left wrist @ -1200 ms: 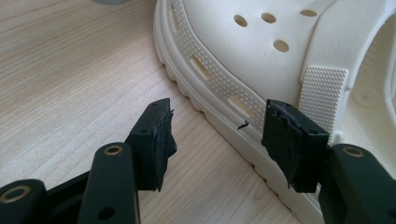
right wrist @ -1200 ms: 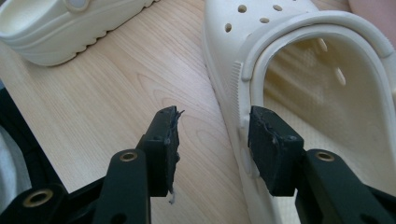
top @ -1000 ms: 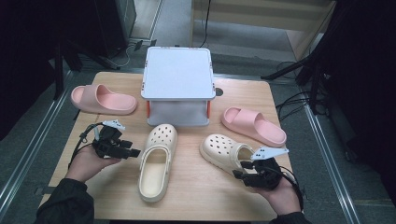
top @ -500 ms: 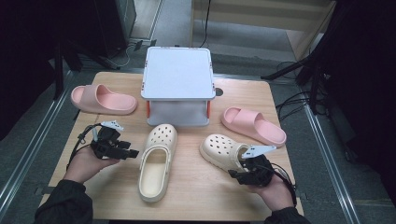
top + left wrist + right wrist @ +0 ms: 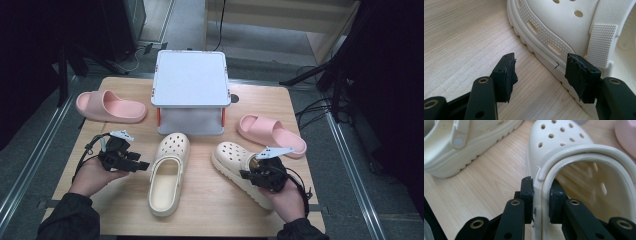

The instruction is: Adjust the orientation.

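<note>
We are gripping the right clog (image 5: 564, 157) by its side wall: the right gripper (image 5: 541, 200) is clamping it, one jaw outside the shoe and one inside the heel opening, with the heel strap arching just beyond the jaws. Its jaws have just been closing onto that wall. Judging from this, the pick-up is in hand, and the next move calls for lifting without the soft wall slipping. The right hand (image 5: 287, 195) is reaching in low from the near edge. The left gripper (image 5: 541, 75) is resting low, jaws apart, with the left clog (image 5: 574, 30) just ahead of them, untouched.
</note>
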The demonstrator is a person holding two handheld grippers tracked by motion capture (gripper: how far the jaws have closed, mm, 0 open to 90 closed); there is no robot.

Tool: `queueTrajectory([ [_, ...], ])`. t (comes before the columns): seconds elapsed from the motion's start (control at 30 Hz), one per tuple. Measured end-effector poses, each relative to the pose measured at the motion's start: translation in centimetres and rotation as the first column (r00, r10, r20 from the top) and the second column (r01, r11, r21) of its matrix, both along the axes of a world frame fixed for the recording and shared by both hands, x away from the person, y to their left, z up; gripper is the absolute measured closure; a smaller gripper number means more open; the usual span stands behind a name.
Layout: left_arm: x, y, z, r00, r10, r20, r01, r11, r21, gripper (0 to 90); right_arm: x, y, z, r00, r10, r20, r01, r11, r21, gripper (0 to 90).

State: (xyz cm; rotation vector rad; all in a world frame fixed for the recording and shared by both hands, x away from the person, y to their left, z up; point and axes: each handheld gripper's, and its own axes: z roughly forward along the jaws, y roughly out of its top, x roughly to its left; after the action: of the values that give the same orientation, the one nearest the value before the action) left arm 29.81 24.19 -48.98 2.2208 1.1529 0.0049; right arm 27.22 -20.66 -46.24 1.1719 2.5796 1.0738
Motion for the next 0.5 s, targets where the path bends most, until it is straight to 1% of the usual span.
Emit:
queueTrajectory([
  [0.07, 0.0, 0.0, 0.0, 1.0000, 0.003, 0.000, -0.003, 1.0000, -0.006, 40.5, 0.0, 0.9, 0.2, 0.9997, 0.010, 0.024, -0.010, 0.9999, -0.005, 78.1],
  [0.13, 0.0, 0.0, 0.0, 1.0000, 0.003, -0.003, -0.003, 1.0000, -0.003, 40.5, 0.1, 1.6, 0.3, 0.9994, 0.014, 0.032, -0.014, 0.9999, -0.007, 78.1],
  [0.27, 0.3, 0.1, 0.0, 1.0000, 0.005, -0.004, -0.005, 0.9999, -0.016, 40.5, 0.3, 2.9, 0.2, 0.9993, 0.021, 0.032, -0.021, 0.9998, -0.005, 78.0],
  [0.37, 0.5, 0.2, -0.2, 0.9999, 0.007, -0.013, -0.008, 0.9999, -0.009, 40.5, 0.5, 3.7, 0.1, 0.9992, 0.026, 0.030, -0.025, 0.9996, -0.016, 78.0],
  [0.43, 0.6, 0.2, -0.2, 0.9999, 0.010, -0.011, -0.010, 0.9999, -0.011, 40.5, 0.6, 4.1, 0.0, 0.9990, 0.033, 0.031, -0.032, 0.9991, -0.027, 78.0],
  [0.5, 0.5, 0.4, -0.2, 0.9999, 0.010, -0.012, -0.010, 0.9999, -0.009, 40.5, 0.6, 4.4, 0.0, 0.9985, 0.042, 0.035, -0.041, 0.9987, -0.028, 77.9],
])
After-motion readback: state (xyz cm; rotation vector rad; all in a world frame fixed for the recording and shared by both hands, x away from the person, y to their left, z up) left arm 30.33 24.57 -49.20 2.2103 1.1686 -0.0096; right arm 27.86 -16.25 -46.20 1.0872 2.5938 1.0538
